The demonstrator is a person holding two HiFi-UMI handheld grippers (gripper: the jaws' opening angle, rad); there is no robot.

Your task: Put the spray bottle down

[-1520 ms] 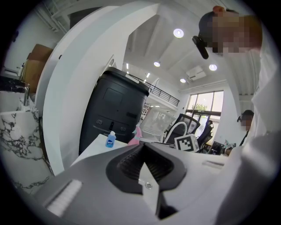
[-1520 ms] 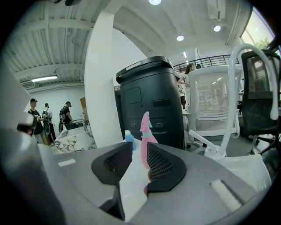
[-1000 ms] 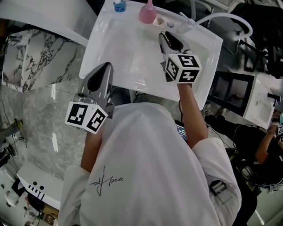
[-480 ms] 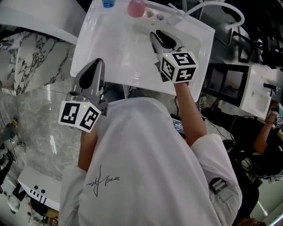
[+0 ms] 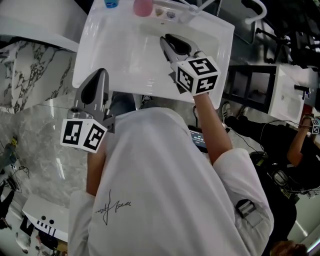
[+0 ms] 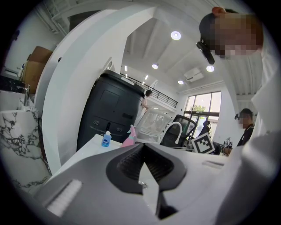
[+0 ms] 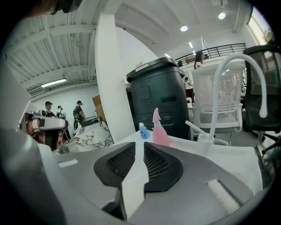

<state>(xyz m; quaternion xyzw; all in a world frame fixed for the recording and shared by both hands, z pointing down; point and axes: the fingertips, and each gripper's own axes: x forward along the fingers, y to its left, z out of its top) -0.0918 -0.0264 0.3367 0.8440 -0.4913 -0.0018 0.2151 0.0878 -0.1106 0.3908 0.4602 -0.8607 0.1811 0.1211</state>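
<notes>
Spray bottle (image 5: 142,7) is standing upright at the far edge of the white tabletop (image 5: 125,60) in the head view, free of both grippers, nearer the right tongs (image 5: 167,41) than the left tongs (image 5: 100,74). In the left gripper view the left tongs are sitting pressed together and empty, with the bottle showing ahead beside a small blue bottle (image 6: 106,139). In the right gripper view the right tongs are closing on nothing, and the bottle is standing straight ahead, well apart.

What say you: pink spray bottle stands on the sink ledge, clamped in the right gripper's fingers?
Not clamped. The pink spray bottle stands on the sink ledge, clear of the right gripper, whose fingers are closing on nothing; the right gripper view shows it.
</notes>
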